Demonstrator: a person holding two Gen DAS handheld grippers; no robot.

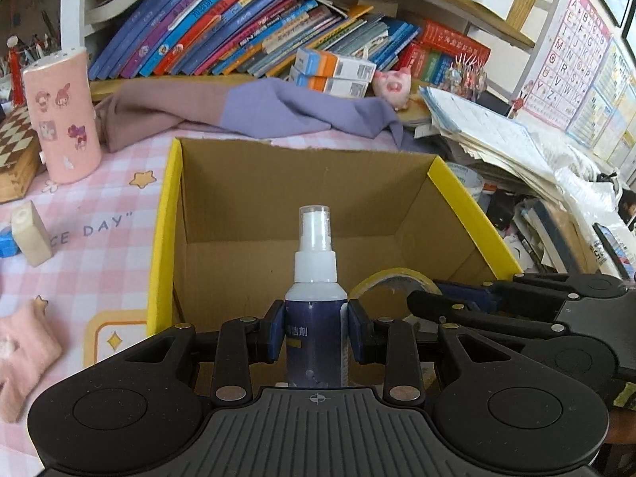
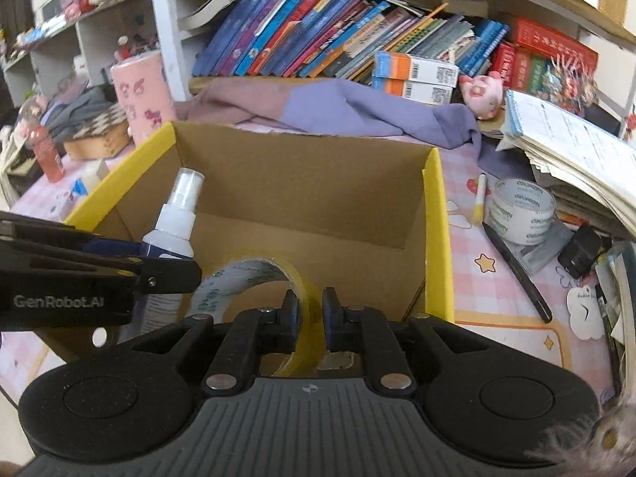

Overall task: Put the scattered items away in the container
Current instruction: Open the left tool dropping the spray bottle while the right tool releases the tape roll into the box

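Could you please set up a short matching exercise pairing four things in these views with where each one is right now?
Things:
1. spray bottle
2. yellow tape roll
3. white tape roll
4. cardboard box

Places:
A. on the checked cloth, right of the box
B. gripped by the left tongs
C. open on the desk, nothing lying on its floor
D. gripped by the right tongs

Pairs: 1-B, 2-D, 3-A, 4-C

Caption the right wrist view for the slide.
Right gripper clamps a yellow clear-tape roll over the yellow-rimmed cardboard box; left gripper carries a white-capped spray bottle alongside.
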